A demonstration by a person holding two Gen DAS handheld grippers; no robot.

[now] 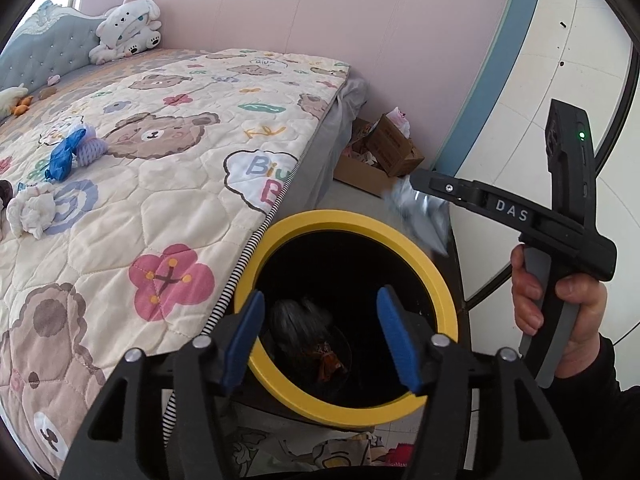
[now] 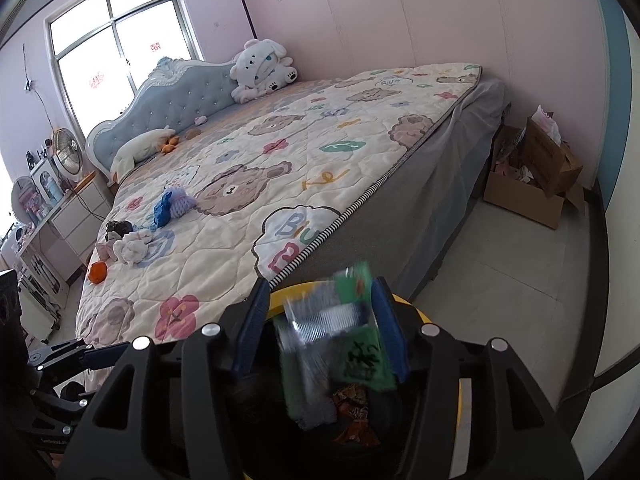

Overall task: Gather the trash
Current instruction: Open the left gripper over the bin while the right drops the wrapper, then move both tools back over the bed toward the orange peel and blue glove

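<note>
The left gripper [image 1: 320, 334] hangs over the bin [image 1: 450, 312], a black bin with a yellow rim standing on the floor against the bed's [image 1: 168, 184] near edge; its blue fingers [image 1: 244, 336] are spread wide with nothing between them. Inside the bin lie a dark blurred lump [image 1: 298, 322] and an orange wrapper [image 1: 328, 362].

The right gripper [image 2: 320, 328] is over the same bin [image 2: 412, 308], at its far rim in the left view, held in the person's hand [image 1: 560, 312]. Its fingers [image 2: 254, 320] stand apart, and a green and silver packet [image 2: 340, 340], blurred, sits between them, lying against the right finger and clear of the left one. Whether the packet is pinched or loose I cannot tell. In the left view the same packet [image 1: 420, 216] shows as a silver blur at the gripper's tip, above the bin's far right rim. More wrappers [image 2: 352, 412] lie in the bin under it.

On the bed, toward its left edge, lie a blue bag [image 2: 164, 208] touching a lilac ball [image 2: 182, 200], a white crumpled wad [image 2: 130, 249], a dark lump [image 2: 118, 227] and an orange [image 2: 97, 272]. A white plush [image 2: 260, 70] sits at the headboard [image 2: 176, 100]. A cardboard box [image 2: 532, 184] full of scraps stands on the floor by the wall, past the bed's foot
</note>
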